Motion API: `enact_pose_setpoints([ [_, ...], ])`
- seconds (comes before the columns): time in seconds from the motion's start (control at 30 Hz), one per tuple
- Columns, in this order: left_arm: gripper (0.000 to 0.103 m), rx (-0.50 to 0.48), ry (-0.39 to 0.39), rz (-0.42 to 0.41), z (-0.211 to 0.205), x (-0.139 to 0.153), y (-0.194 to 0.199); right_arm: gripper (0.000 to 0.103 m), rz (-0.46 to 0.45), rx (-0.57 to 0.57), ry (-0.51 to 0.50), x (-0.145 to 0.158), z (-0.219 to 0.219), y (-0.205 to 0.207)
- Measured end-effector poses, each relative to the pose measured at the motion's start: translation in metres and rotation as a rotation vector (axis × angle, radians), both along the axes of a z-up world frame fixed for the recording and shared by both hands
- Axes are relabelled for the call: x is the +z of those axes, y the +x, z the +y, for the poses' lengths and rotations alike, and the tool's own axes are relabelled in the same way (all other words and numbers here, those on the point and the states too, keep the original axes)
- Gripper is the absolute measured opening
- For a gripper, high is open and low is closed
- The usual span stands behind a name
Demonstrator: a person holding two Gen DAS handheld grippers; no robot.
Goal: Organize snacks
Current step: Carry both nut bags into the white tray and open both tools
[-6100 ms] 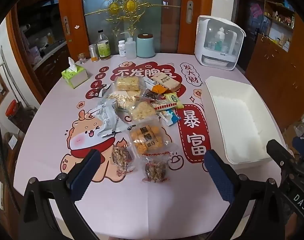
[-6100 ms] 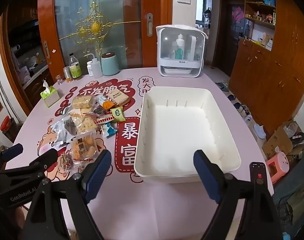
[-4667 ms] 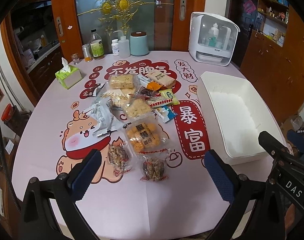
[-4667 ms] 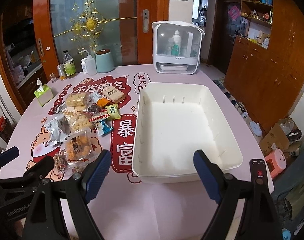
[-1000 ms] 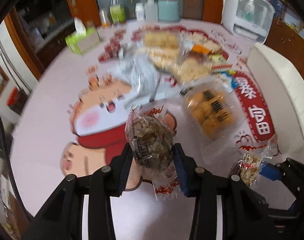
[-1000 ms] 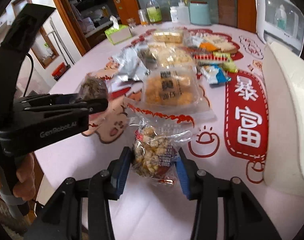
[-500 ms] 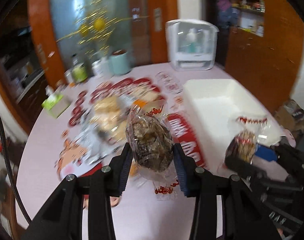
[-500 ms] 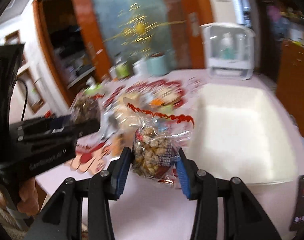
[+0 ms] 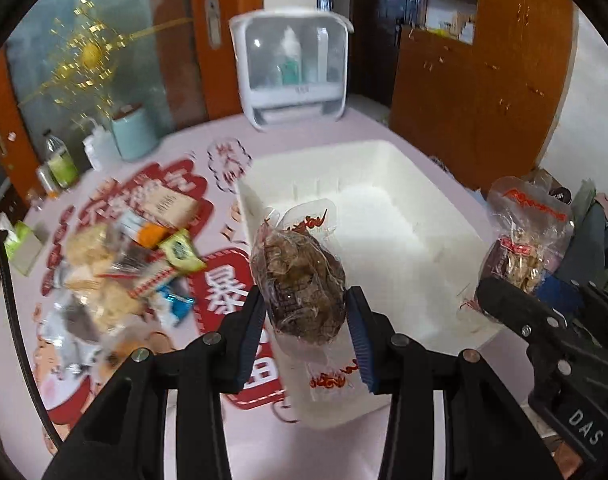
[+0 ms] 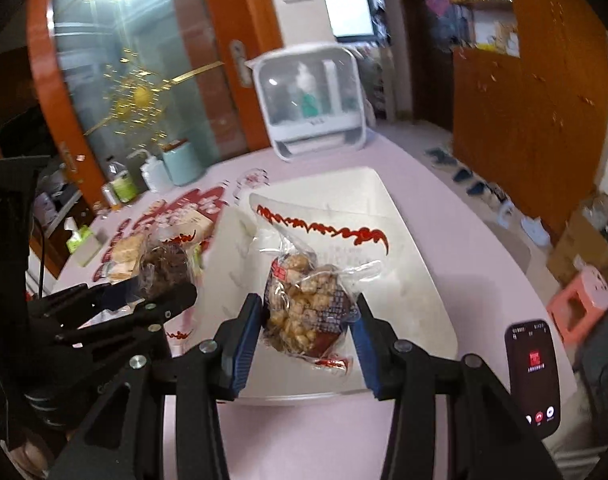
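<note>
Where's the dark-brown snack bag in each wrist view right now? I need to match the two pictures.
Left wrist: centre, dark snack bag clamped in the left gripper.
Right wrist: left of centre, same gripper seen side-on.
Shared landmark: white bin.

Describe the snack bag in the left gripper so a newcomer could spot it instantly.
Find the white bin on the pink table. In front of it the left gripper pinches a clear bag of dark brown snacks. The right gripper's bag holds paler, golden lumps.

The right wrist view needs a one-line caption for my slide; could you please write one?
Right gripper carries a clear bag of pale snack pieces above the empty white bin.
</note>
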State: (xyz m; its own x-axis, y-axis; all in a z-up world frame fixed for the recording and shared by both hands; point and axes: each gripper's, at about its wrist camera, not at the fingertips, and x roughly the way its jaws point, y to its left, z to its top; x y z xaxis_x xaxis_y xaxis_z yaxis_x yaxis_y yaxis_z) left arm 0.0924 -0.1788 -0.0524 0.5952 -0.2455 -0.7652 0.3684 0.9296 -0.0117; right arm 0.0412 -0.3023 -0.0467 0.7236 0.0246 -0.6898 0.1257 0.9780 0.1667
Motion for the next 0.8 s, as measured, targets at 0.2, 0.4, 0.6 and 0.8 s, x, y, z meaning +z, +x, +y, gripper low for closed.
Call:
enact_pose_setpoints([
  [0.2,0.04,-0.009,0.019,0.046,-0.021,-0.026,0.013,0.045,0.101,-0.046,-0.007,-0.032,-0.019,0.021],
  [0.4,0.041,-0.01,0.042,0.09,-0.028,-0.046,0.018,0.045,0.152,-0.089,-0.002,-0.049,-0.029,0.029],
  [0.6,0.084,0.033,0.074,0.027,-0.024,-0.043,0.011,0.046,0.178,-0.125,0.008,-0.055,-0.029,0.027],
  [0.8,0.09,0.05,0.063,0.026,-0.004,-0.036,-0.005,0.046,0.184,-0.117,-0.029,-0.049,-0.021,0.024],
])
